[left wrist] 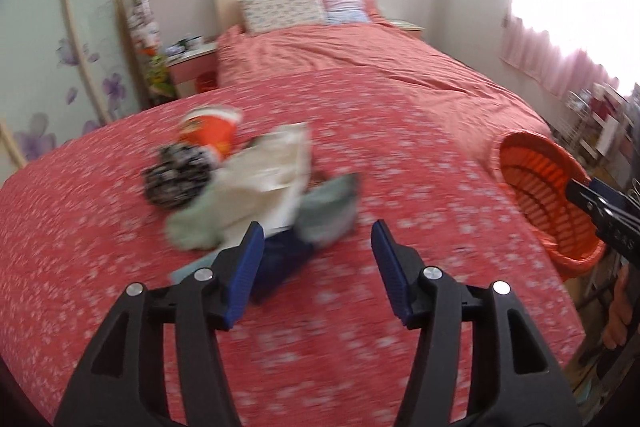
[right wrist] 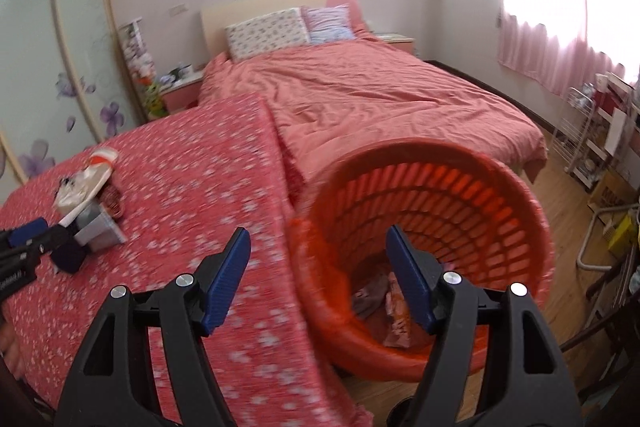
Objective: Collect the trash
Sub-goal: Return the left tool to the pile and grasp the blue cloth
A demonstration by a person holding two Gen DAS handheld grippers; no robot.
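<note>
A pile of trash lies on the red flowered cloth (left wrist: 400, 155): an orange paper cup (left wrist: 210, 135), a black-and-white crumpled wrapper (left wrist: 176, 175), a white paper bag (left wrist: 272, 163), a pale green piece (left wrist: 200, 227) and a dark blue item (left wrist: 280, 263). My left gripper (left wrist: 318, 253) hovers open just in front of the pile, with nothing between its fingers. The orange slatted basket (right wrist: 500, 195) stands past the cloth's right edge and has some wrappers (right wrist: 384, 303) at its bottom. My right gripper (right wrist: 318, 243) is open and empty above the basket's near rim.
A bed with a pink cover (right wrist: 380, 95) and two pillows lies behind. There is a nightstand (left wrist: 192, 63) at the back left, and a wire rack (right wrist: 588, 131) and clutter along the right wall. Wooden floor (right wrist: 560, 195) shows around the basket. A hand (left wrist: 618, 311) is at the right edge.
</note>
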